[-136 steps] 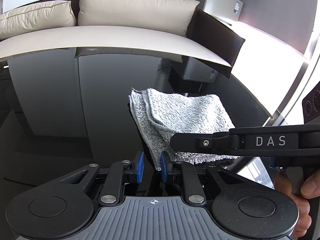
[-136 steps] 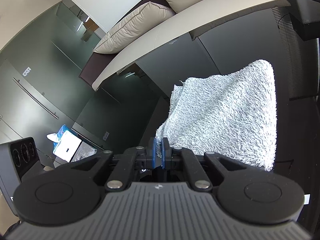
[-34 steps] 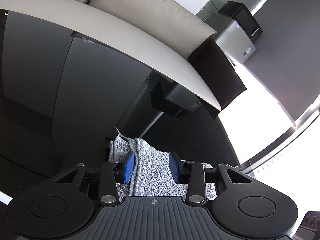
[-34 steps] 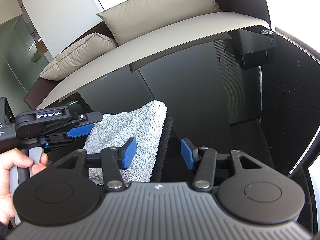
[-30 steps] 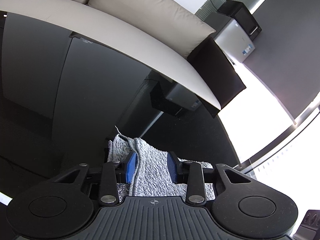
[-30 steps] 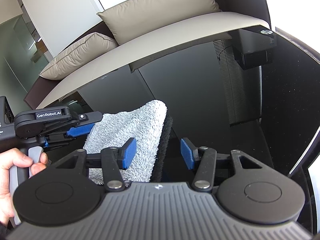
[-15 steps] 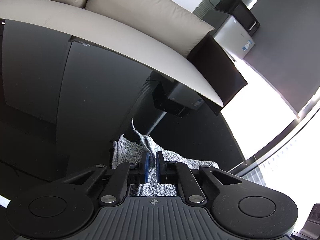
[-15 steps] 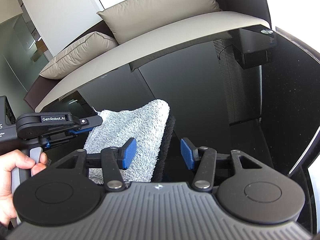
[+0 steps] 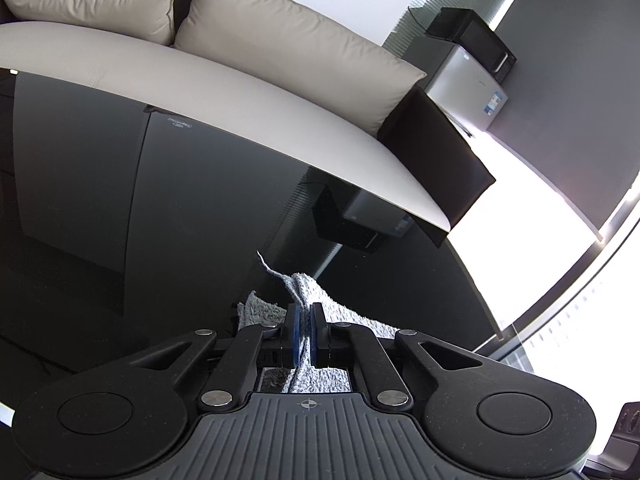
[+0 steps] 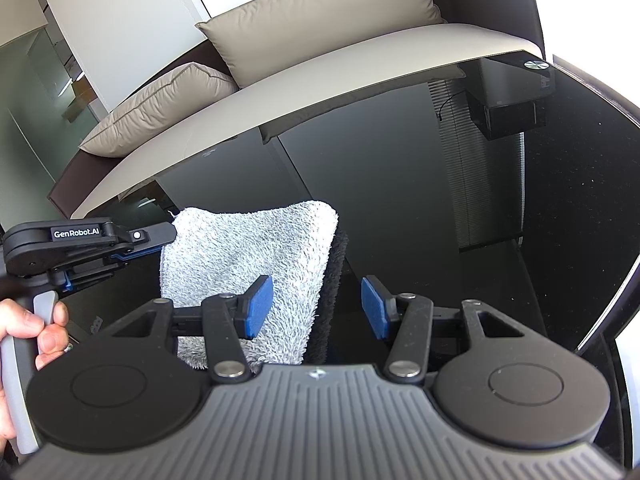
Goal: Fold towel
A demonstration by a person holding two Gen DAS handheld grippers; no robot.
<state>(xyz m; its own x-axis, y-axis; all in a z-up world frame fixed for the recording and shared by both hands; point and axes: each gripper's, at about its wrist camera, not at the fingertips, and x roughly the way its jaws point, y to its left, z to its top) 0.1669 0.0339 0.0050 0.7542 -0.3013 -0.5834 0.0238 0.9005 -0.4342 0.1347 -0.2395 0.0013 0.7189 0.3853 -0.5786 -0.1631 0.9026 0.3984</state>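
Left wrist view: we see the left gripper clamped tight on a raised edge of the grey towel, the blue pads pressing the cloth between them. The rest lies on the black glass table (sofa behind).

Right wrist view: we note the right gripper about half open and holding nothing, its left pad over the folded towel. A hand grips the left gripper's handle at the towel's left edge.

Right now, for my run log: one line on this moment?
left gripper: shut on towel edge | right gripper: open, empty | towel: folded, on table
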